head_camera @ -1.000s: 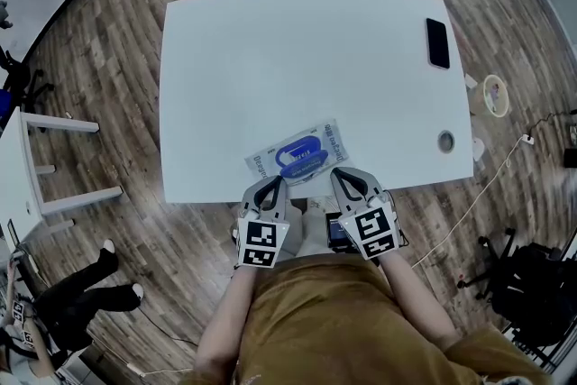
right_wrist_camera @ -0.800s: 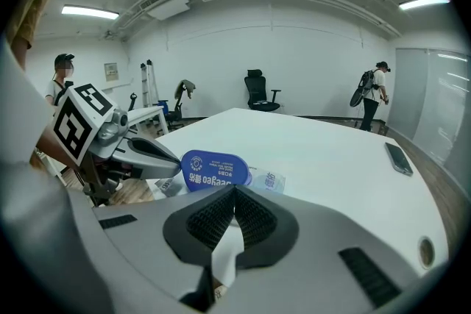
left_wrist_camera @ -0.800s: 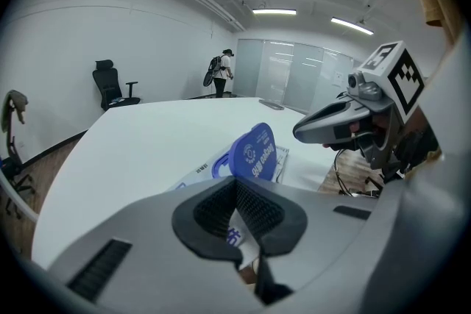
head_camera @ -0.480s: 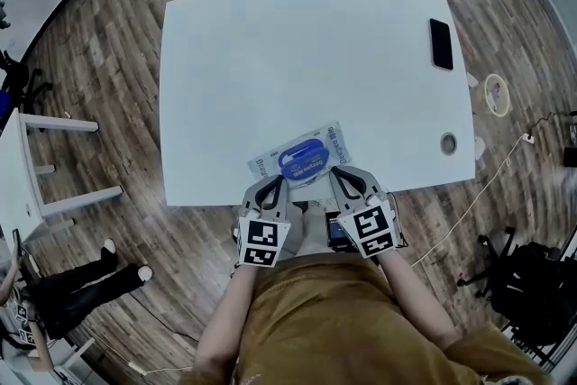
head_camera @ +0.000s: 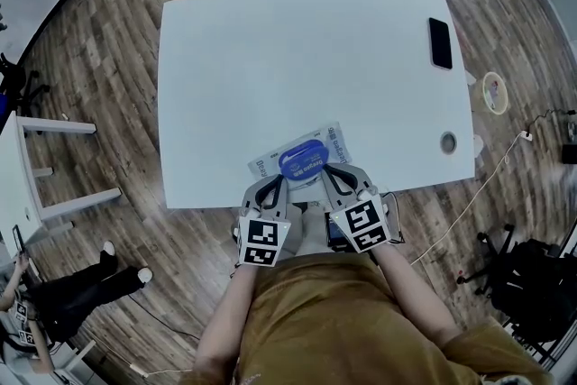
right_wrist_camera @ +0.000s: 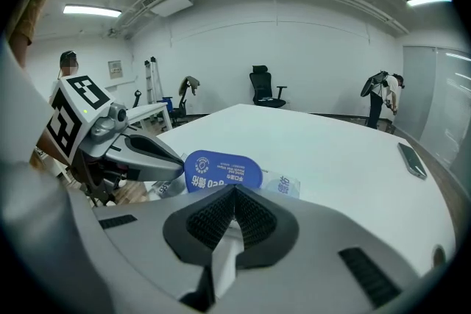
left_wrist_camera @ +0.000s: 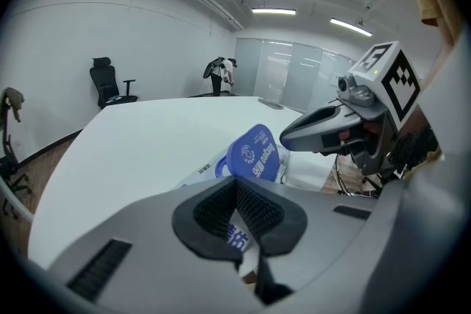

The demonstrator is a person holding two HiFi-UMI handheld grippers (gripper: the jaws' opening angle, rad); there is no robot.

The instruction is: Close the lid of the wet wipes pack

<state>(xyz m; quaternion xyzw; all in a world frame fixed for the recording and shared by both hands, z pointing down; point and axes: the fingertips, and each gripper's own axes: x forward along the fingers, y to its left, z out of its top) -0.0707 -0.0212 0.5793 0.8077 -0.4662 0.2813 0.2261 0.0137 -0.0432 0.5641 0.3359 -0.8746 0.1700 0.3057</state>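
We are holding the left gripper [head_camera: 273,183] and the right gripper [head_camera: 332,173] side by side at the near edge of the white table [head_camera: 270,59], both pointing at the wet wipes pack [head_camera: 335,142]. The pack is lying flat just inside that edge, slanting a little across in front of us. Its blue lid [head_camera: 303,163] is standing partly raised, tilted rather than pressed flat, as both gripper views are showing.

We are keeping the left gripper's jaws drawn together, pads meeting with nothing clamped between them, and the printed end of the pack is showing underneath. The right gripper's jaws are likewise pressing pad to pad and gripping nothing. A strip of white is showing below them, and we cannot tell whether it is pack or table.

The right gripper's tip is sitting just beside the lid's right edge and the left gripper's tip just beside its left edge. Whether either is touching the lid, we cannot tell.

A dark phone [head_camera: 440,43] is lying near the table's far right corner, well apart from the pack, and a round cable hole [head_camera: 448,142] is sitting near the right edge
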